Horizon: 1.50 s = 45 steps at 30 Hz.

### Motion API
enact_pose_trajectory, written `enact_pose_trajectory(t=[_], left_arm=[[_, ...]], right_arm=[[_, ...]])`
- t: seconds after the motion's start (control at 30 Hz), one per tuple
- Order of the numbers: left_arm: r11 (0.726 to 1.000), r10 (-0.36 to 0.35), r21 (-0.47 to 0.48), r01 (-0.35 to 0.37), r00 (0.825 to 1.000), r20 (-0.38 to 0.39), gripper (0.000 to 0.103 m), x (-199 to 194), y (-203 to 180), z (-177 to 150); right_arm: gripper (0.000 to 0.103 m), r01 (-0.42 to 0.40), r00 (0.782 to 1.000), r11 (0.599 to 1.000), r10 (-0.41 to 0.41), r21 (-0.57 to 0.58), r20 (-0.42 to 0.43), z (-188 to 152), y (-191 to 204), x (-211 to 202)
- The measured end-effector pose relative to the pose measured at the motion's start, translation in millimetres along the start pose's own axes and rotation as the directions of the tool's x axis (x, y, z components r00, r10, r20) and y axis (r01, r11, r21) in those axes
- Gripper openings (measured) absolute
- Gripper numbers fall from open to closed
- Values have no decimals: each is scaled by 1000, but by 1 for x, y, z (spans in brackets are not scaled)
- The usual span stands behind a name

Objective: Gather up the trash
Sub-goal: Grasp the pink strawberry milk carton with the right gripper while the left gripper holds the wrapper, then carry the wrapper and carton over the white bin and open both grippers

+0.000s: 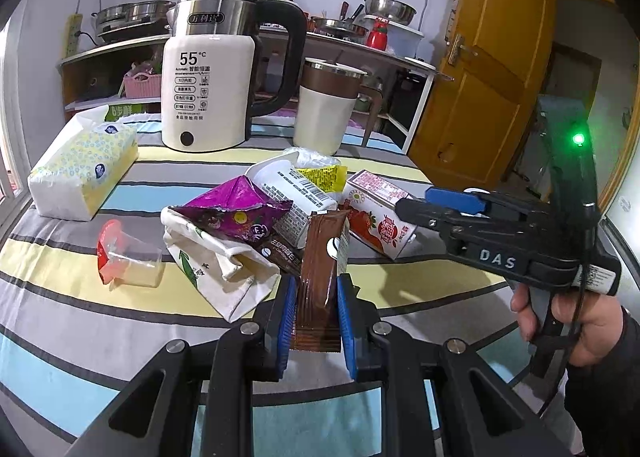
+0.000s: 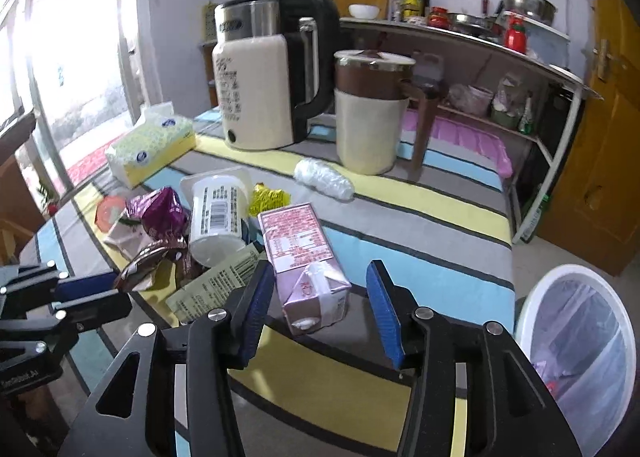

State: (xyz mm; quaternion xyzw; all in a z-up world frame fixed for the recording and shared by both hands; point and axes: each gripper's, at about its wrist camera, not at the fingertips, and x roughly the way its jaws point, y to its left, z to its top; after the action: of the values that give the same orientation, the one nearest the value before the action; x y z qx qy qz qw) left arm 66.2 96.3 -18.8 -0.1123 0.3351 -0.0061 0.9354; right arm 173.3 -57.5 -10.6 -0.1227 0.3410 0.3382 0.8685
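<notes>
A pile of trash lies on the striped table [image 1: 60, 321]. My left gripper [image 1: 318, 309] is shut on a brown coffee sachet [image 1: 320, 277] at the near edge of the pile. Around it lie a purple wrapper [image 1: 236, 209], a white paper bag [image 1: 216, 269], a white yogurt cup [image 1: 288, 193], a yellow wrapper [image 1: 324, 177], a red-lidded clear cup [image 1: 128, 257] and a strawberry milk carton [image 1: 376, 213]. My right gripper [image 2: 316, 307] is open, its fingers on either side of the carton's [image 2: 304, 257] near end. It also shows from the side in the left wrist view [image 1: 420, 201].
A white bin [image 2: 576, 345] lined with a bag stands on the floor right of the table. An electric kettle [image 1: 212, 73], a brown-and-cream mug [image 1: 324, 105], a tissue pack [image 1: 84, 173] and a crumpled clear bag [image 2: 324, 177] sit on the table behind the pile.
</notes>
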Motion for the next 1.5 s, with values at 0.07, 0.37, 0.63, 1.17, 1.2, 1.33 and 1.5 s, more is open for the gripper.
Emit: enact_pose_trajectory(t=[0.07, 0.37, 0.63, 1.17, 1.2, 1.33, 1.5], left_arm=[[1000, -1, 0, 1, 1000, -2, 21, 1, 0, 0], [1000, 14, -13, -14, 1000, -2, 21, 1, 3, 0], [999, 32, 6, -32, 999, 9, 21, 0, -10, 3], [987, -86, 133, 90, 996, -31, 21, 15, -88, 15], [985, -94, 143, 98, 995, -34, 21, 17, -95, 16], [977, -119, 173, 124, 992, -40, 21, 24, -118, 17], [966, -150, 205, 157, 987, -48, 21, 31, -143, 21]], right_arm=[[49, -21, 1000, 1000, 21, -13, -16, 0, 2, 5], [38, -32, 999, 997, 34, 75, -36, -4, -4, 7], [38, 3, 1000, 992, -4, 130, 12, -17, -10, -27], [38, 141, 985, 957, -161, 253, 59, -56, -59, -106], [38, 152, 983, 954, -173, 260, 61, -58, -63, -111], [38, 186, 975, 939, -214, 289, 66, -68, -77, -128], [38, 224, 965, 919, -255, 324, 59, -79, -95, -143]])
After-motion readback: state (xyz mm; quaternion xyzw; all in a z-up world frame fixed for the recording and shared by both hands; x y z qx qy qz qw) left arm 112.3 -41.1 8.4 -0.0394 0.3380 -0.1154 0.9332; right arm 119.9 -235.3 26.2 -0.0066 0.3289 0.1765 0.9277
